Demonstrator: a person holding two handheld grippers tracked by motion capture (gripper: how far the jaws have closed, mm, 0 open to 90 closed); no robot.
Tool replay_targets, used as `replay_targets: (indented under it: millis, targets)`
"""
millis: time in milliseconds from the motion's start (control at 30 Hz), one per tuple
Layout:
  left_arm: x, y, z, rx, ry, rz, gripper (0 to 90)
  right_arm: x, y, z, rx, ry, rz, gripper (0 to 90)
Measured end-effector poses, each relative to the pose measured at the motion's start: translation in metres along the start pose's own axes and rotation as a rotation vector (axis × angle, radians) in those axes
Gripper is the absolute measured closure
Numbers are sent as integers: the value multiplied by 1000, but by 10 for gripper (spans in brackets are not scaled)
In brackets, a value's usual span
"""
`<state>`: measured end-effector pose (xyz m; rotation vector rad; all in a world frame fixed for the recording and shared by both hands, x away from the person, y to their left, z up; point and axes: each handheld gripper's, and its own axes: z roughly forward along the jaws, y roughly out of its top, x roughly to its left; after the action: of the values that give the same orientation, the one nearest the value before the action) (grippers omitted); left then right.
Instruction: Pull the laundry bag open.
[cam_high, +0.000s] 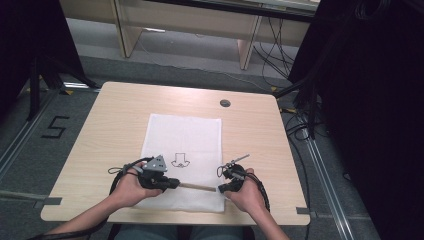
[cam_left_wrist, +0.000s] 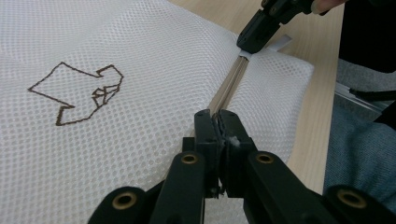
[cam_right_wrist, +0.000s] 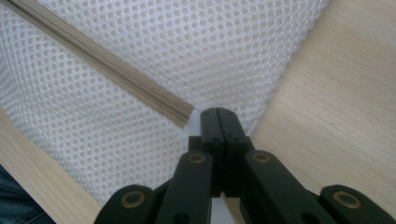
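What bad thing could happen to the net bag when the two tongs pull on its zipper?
1. The right tongs pinch only the thin white end by the zipper, so that bit might slip out or tear.
2. The left tongs are shut on something small at the zipper; a hard tug could snag the mesh bag.
3. The bag lies loose on the table, so it might bunch or slide instead of opening.

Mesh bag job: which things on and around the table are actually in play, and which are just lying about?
In play:
- white mesh bag
- its beige zipper
- left gripper, shut at the zipper
- right gripper, shut on the bag's edge at the zipper's end

Lying about:
- round grommet in the table
- floor cables
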<state>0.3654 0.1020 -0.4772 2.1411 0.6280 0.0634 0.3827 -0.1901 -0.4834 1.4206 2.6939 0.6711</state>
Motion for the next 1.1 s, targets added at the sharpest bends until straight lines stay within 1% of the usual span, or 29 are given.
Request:
replay_targets:
  millis: [33,67,100,133,167,200,233,267,333,367,500,533,567,600,633,667,700,733,767,833,867,900,967,1033,1067,1100]
  targets:
    - [2,0,-1,-5,-7,14,871,0,0,0,0,0,1,900]
    - [1,-1,-2,0,-3,-6,871,0,0,0,0,0,1,900]
    - [2,-1,-2,-2,-4,5,871,0,0,0,1,0,1,900]
    - [2,-2,-3,-3,-1,9,871,0,0,0,1,0,0,900]
    - [2,-2,-3,-7,-10,5,871,0,0,0,1,0,0,900]
    - [2,-2,-3,-2,1,9,871,0,0,0,1,0,1,900]
    - [2,-2,-3,-2,1,15,870,0,0,0,4,-2,6,900]
    - [1,-1,-3,-3,1,8,871,0,0,0,6,-3,10,900]
    - [2,-2,-3,-7,-9,7,871,0,0,0,0,0,1,900]
    - [2,-2,-3,-2,-1,9,871,0,0,0,1,0,2,900]
    - [2,-2,-3,-6,-10,7,871,0,0,0,3,-1,6,900]
    - [2,-2,-3,-5,-9,8,870,-1,0,0,1,3,-3,900]
    - [2,-2,-3,-4,-10,10,871,-1,0,0,0,2,-2,900]
    - [2,-2,-3,-4,-9,8,871,-1,0,0,1,2,-3,900]
    - [2,-2,-4,-2,-2,-5,871,-1,0,0,1,4,-6,900]
    - [3,-2,-5,-1,-2,1,871,-1,0,0,1,4,-6,900]
    - [3,-2,-5,-4,-3,-9,871,-1,0,1,0,1,-4,900]
    - [4,-3,-6,3,6,-6,871,-1,0,0,1,4,-6,900]
    - [4,-3,-7,1,5,-6,871,-1,0,0,2,4,-6,900]
    - [5,-5,-8,-3,0,5,871,0,0,0,1,3,-6,900]
    - [4,-5,-8,2,8,-13,871,-1,0,0,1,4,-6,900]
    - [5,-5,-9,-1,7,-1,871,0,0,0,-1,2,-9,900]
    - [5,-6,-10,-7,-1,-6,871,0,0,0,-1,2,-9,900]
    - [5,-6,-11,-3,6,1,871,0,0,0,-1,2,-8,900]
    - [5,-6,-11,-6,5,-5,870,0,0,0,-1,2,-8,900]
    - [5,-7,-11,-5,6,-20,871,0,0,0,-1,2,-8,900]
